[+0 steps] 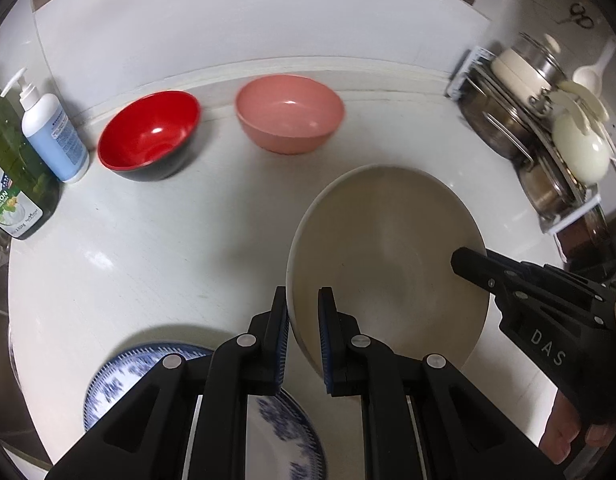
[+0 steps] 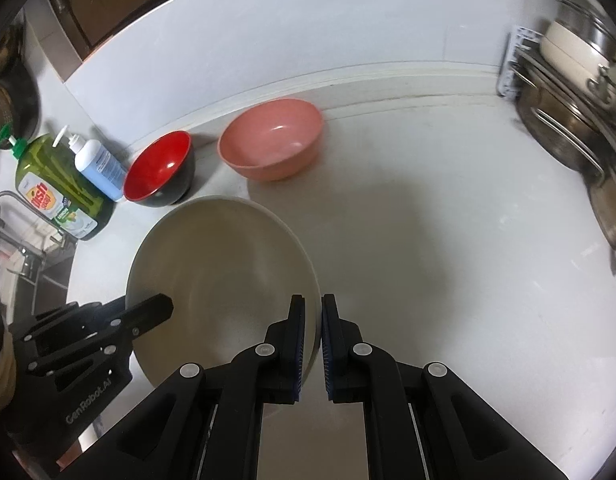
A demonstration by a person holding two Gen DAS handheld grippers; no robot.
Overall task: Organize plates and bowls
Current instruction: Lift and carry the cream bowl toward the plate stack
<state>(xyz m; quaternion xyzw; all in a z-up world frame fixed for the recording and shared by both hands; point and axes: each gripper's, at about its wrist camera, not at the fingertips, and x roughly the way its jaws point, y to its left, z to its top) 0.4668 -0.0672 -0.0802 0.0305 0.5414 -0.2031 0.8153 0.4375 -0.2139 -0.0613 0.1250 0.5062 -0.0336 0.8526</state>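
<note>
- The beige bowl (image 1: 387,264) is gripped on opposite sides of its rim by both grippers and is seen above the middle of the white counter (image 1: 148,248).
- The left gripper (image 1: 304,336) is clamped on the bowl's left rim, one finger inside and one outside.
- The right gripper (image 2: 313,344) is pinched nearly closed on the right rim, the thin wall caught between its blue pads (image 2: 327,356).
- A blue-patterned plate (image 1: 120,380) is seen at the counter's near edge, partly hidden under the left gripper.
- A red bowl (image 1: 150,134) and a pink bowl (image 1: 290,112) are set side by side, apart, along the back edge by the wall.
- A white pump bottle (image 1: 54,136) and a green soap bottle (image 1: 16,184) are placed at the left edge, beside the red bowl.
- A rack of pots (image 1: 547,140) is placed at the right edge.
</note>
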